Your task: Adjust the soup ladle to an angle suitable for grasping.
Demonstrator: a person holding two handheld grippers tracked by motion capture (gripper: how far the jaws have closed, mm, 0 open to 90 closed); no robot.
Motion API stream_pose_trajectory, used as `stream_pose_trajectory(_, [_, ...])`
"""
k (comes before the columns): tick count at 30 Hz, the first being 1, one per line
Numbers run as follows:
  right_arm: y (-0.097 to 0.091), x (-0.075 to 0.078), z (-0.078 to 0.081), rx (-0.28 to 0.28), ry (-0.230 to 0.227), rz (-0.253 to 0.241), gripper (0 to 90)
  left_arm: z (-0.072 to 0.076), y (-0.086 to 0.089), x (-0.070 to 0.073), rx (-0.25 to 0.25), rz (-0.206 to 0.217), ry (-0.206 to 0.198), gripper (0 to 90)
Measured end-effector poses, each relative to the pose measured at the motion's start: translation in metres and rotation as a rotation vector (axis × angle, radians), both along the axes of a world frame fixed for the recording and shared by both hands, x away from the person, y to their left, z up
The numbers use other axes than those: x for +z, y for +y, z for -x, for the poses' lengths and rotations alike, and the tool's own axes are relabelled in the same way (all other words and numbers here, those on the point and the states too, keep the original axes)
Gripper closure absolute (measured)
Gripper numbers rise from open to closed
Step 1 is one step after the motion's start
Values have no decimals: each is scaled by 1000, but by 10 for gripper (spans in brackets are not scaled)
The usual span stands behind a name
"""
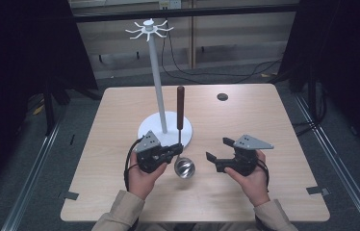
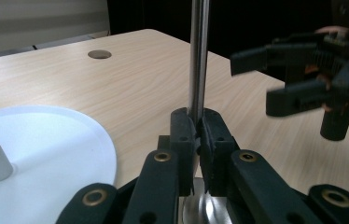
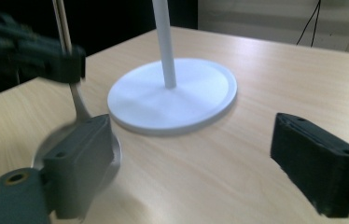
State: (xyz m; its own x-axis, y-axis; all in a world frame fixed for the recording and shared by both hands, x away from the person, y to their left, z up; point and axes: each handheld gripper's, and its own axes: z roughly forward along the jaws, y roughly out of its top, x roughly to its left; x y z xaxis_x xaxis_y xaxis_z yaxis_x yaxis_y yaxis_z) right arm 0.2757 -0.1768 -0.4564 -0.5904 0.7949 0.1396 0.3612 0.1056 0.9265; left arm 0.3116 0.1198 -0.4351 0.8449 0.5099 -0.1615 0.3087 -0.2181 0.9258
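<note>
A ladle [image 1: 180,108] with a brown wooden handle stands upright, its steel bowl [image 1: 184,167] down on the table. My left gripper [image 1: 177,150] is shut on its thin metal stem [image 2: 198,56]; in the left gripper view the pads [image 2: 183,135] pinch the stem just above the bowl. To the right of the bowl my right gripper [image 1: 218,149] is open, with nothing between its wide-apart jaws, and it points left toward the ladle. In the right gripper view [image 3: 196,158] the ladle stem [image 3: 77,100] and the left gripper [image 3: 65,63] are at the left.
A white stand [image 1: 158,82] with hooked arms on top rises from a round base [image 1: 166,130] just behind the left gripper. A dark round hole [image 1: 222,96] is in the tabletop at the back right. Cables lie on the floor beyond the table.
</note>
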Motion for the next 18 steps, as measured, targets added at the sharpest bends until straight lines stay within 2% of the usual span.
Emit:
stream_pose_trajectory(1, [0, 0, 0, 0, 0, 0, 104, -1, 1, 1, 0, 5, 0, 850])
stream_pose_trajectory(3, [-1, -7, 1, 12, 18, 42, 64, -3, 3, 4, 1, 10, -1, 850])
stream_pose_trajectory(4, [-2, -8, 1, 18, 14, 50, 59, -3, 4, 6, 10, -6, -4, 850])
stream_pose_trajectory(6, [-2, -8, 2, 14, 13, 48, 56, -3, 4, 8, 15, 0, -1, 850])
stream_pose_trajectory(7, [-2, -8, 2, 35, 20, 55, 28, -6, 5, 10, 2, 22, 3, 850])
stream_pose_trajectory(8, [-2, -9, 2, 39, 22, 60, 28, -7, 5, 11, 6, 25, 5, 850])
stream_pose_trajectory(15, [-4, -11, 2, 26, 29, 79, 27, -15, 6, 25, 17, 28, -2, 849])
stream_pose_trajectory(16, [-6, -11, 3, 21, 29, 88, 24, -18, 4, 30, 13, 34, -9, 850])
stream_pose_trajectory(18, [-7, -12, 3, 18, 34, 82, 22, -19, 3, 33, 8, 38, -11, 849])
